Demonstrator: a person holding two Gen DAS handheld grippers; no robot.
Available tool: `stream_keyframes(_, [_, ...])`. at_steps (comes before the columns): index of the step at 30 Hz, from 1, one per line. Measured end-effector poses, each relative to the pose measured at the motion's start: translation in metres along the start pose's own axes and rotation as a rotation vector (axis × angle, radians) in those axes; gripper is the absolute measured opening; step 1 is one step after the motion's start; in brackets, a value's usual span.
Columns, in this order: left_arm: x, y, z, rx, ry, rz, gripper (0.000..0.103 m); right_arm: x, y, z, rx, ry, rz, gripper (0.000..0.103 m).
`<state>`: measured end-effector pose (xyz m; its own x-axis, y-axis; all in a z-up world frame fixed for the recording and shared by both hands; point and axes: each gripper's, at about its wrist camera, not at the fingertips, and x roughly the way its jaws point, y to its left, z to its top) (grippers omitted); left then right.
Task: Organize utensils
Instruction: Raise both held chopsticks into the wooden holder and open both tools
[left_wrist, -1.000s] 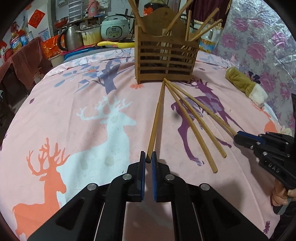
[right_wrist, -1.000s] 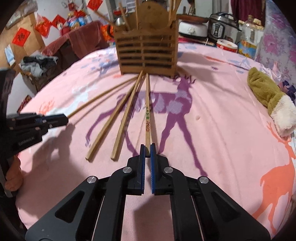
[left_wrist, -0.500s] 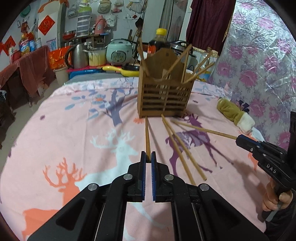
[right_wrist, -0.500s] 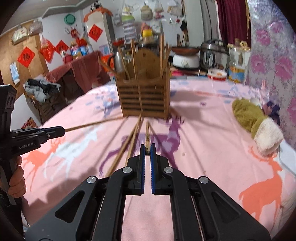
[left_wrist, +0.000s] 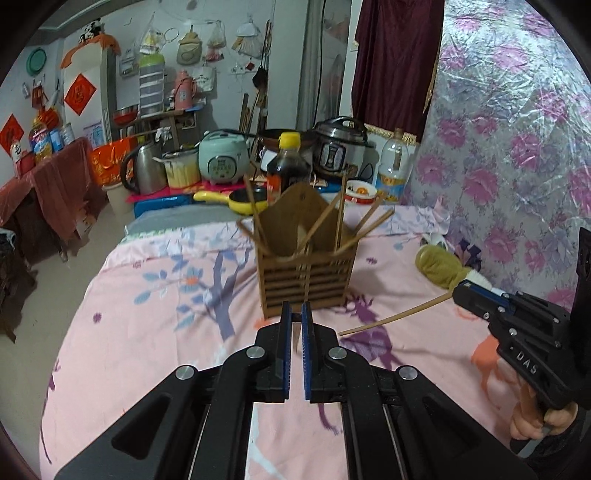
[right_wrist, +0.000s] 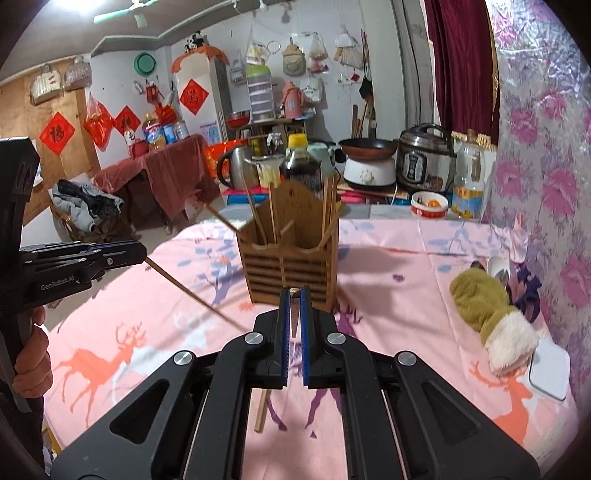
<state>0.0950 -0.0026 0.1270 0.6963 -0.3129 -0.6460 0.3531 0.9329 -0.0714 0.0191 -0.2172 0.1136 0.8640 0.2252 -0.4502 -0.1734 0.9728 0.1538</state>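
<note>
L gripper (left_wrist: 293, 325) & R gripper (right_wrist: 294, 317) each clamped on a chopstick (left_wrist: 391, 318), above pink cloth (left_wrist: 155, 314).

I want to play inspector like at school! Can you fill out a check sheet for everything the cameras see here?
Surface: pink deer-print cloth, rumpled at the far edge.
Job's things: wooden holder upright, several chopsticks leaning inside. One chopstick in the left claw, another chopstick in the right claw, both off the cloth. One loose chopstick lies on the cloth.
Clutter: green mitten with a white cuff; white pad beside it.
Grippers: left claw shut on its chopstick; right claw shut on its chopstick.
Cables: nothing seen on the cloth.
Surroundings: rice cooker, kettle, pressure cooker, sauce bottle, yellow pan.
</note>
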Motion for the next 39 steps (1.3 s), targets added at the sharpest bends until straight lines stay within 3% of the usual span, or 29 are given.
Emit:
stream_keyframes(8, [-0.012,0.002,0.051,-0.021,-0.051,0.004,0.005,-0.007,-0.003,0.034,0.014,-0.041,0.021,0.006])
stream_keyframes(17, [-0.038,-0.001,0.133,-0.036,-0.224,0.065,0.006,-0.019,-0.006,0.101,0.027,-0.138,0.002,0.006])
stream_keyframes(24, [0.012,0.012,0.142,-0.106,-0.322,0.084,0.005,0.028,-0.005,0.113,0.039,-0.103,-0.032,0.006])
stream_keyframes(29, [0.08,0.02,0.111,-0.119,-0.228,0.136,0.006,0.085,-0.007,0.093,0.031,0.014,-0.047,0.006])
stream_keyframes(31, [0.086,0.025,0.1,-0.124,-0.191,0.117,0.022,0.089,-0.006,0.088,0.017,0.032,-0.038,0.007])
stream_keyframes(32, [0.085,0.026,0.096,-0.131,-0.181,0.109,0.056,0.084,-0.006,0.089,0.017,0.022,-0.026,0.01])
stream_keyframes(33, [0.075,0.028,0.09,-0.145,-0.199,0.121,0.08,0.078,-0.007,0.09,0.02,0.004,-0.024,0.012])
stream_keyframes(37, [0.038,0.032,0.072,-0.144,-0.273,0.182,0.09,0.036,-0.002,0.095,0.016,-0.091,-0.008,0.016])
stream_keyframes(39, [0.026,0.034,0.063,-0.159,-0.27,0.193,0.097,0.016,0.001,0.086,0.013,-0.12,-0.004,0.025])
